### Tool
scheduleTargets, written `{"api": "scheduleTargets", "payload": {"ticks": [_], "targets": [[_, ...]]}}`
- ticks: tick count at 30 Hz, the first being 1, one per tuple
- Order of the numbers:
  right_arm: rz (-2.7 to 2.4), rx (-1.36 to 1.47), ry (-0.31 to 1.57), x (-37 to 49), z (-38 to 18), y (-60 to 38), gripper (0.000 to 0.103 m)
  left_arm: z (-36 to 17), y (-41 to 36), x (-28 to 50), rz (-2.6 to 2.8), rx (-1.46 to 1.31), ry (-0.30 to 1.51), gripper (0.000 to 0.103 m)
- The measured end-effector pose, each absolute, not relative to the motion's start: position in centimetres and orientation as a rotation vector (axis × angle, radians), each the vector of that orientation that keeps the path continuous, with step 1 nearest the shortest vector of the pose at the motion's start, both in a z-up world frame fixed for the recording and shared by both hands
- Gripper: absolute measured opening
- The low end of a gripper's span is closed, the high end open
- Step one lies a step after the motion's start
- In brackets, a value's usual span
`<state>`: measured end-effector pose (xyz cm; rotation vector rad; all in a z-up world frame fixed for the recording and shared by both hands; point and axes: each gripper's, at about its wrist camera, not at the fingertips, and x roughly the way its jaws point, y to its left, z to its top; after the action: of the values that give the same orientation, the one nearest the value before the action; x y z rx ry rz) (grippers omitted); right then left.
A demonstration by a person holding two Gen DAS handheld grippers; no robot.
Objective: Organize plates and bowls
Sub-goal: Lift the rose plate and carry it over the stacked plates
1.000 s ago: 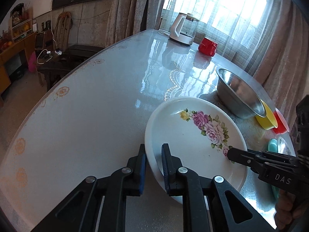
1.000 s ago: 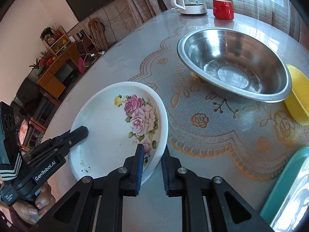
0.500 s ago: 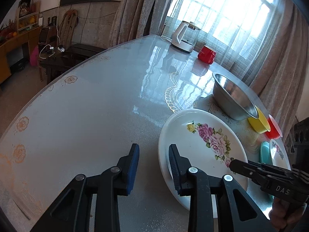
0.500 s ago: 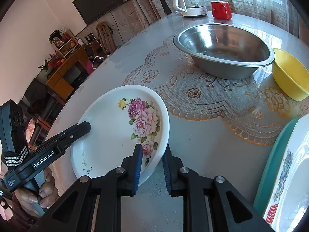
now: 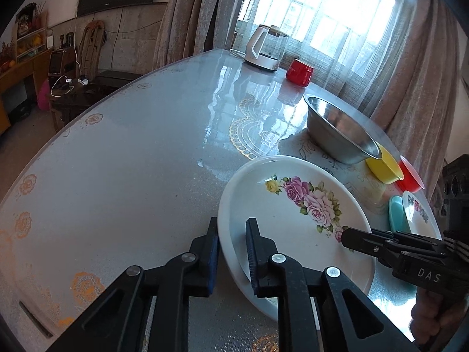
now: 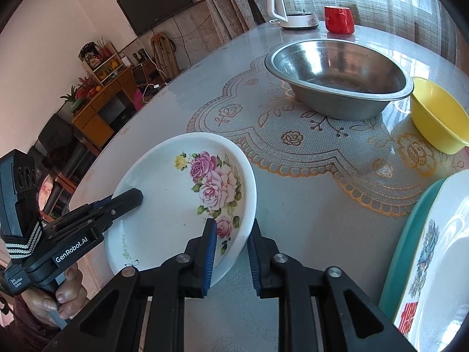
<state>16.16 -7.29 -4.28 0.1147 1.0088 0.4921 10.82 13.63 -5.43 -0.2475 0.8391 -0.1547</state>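
Since half-second ago: left gripper (image 5: 231,249) back astride rose plate (image 5: 293,220) rim, narrow gap, not clamped. Right gripper (image 6: 231,246) loosened, straddling opposite rim. Plate on table (image 5: 132,161), near steel bowl (image 6: 340,73); two-sided hold likely for level lift.

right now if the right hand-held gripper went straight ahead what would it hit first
The floral plate: its rim already sits between the right hand-held gripper fingers. Beyond that, probably the steel bowl, though depth is unclear.

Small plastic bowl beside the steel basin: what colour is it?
Yellow. The small plastic bowl shows best in the right wrist view, next to the steel basin.
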Motion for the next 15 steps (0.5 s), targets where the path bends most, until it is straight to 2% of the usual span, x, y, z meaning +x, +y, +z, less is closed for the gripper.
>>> {"api": "scheduleTargets", "payload": {"ticks": [15], "targets": [[0.454,0.111,0.954,15.1,-3.1,-8.5,0.02,-4.5,12.6,9.2,-0.19,-0.332,0.841,0.018]]}}
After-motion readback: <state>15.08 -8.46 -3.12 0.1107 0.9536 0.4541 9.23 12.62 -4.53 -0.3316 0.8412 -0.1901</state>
